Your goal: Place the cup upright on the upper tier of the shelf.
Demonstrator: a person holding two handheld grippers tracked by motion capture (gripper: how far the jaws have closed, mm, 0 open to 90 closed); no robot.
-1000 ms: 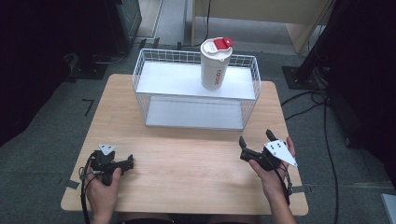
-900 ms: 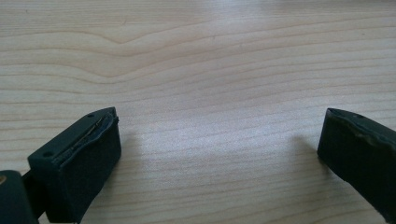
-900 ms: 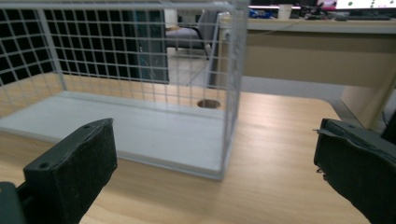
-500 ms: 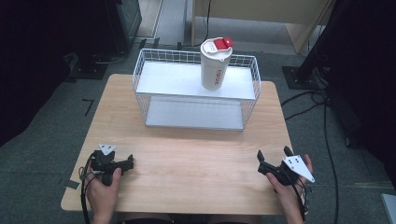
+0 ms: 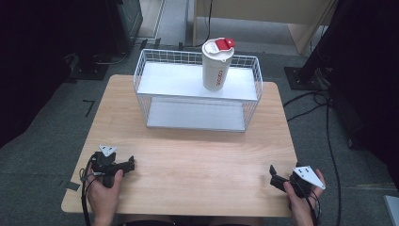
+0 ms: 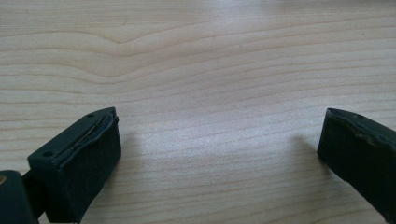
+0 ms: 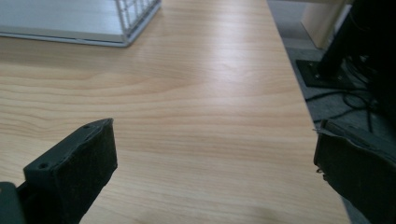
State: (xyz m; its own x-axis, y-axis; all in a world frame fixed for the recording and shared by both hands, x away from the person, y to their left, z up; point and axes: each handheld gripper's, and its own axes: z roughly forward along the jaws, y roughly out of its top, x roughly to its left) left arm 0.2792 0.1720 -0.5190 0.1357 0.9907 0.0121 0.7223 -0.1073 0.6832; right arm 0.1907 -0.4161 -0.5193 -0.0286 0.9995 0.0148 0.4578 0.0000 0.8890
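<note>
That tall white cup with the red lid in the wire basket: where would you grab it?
Probably around the cup's smooth middle, coming down from above and in front: it stands upright, taller than the basket walls, so the upper body is clear of the wire. The right gripper, jaws open, is nearer.

**What sits on and around the table**

We see a pale wooden table carrying a white wire basket along its far edge, centred between the far corners. A white tray lies inside it. Toward the basket's right end stands a tall white cup with red lettering and a red-and-white lid, upright. On the grey floor, black cables trail past the table's right edge, and a dark stand base sits off the far right corner.
</note>
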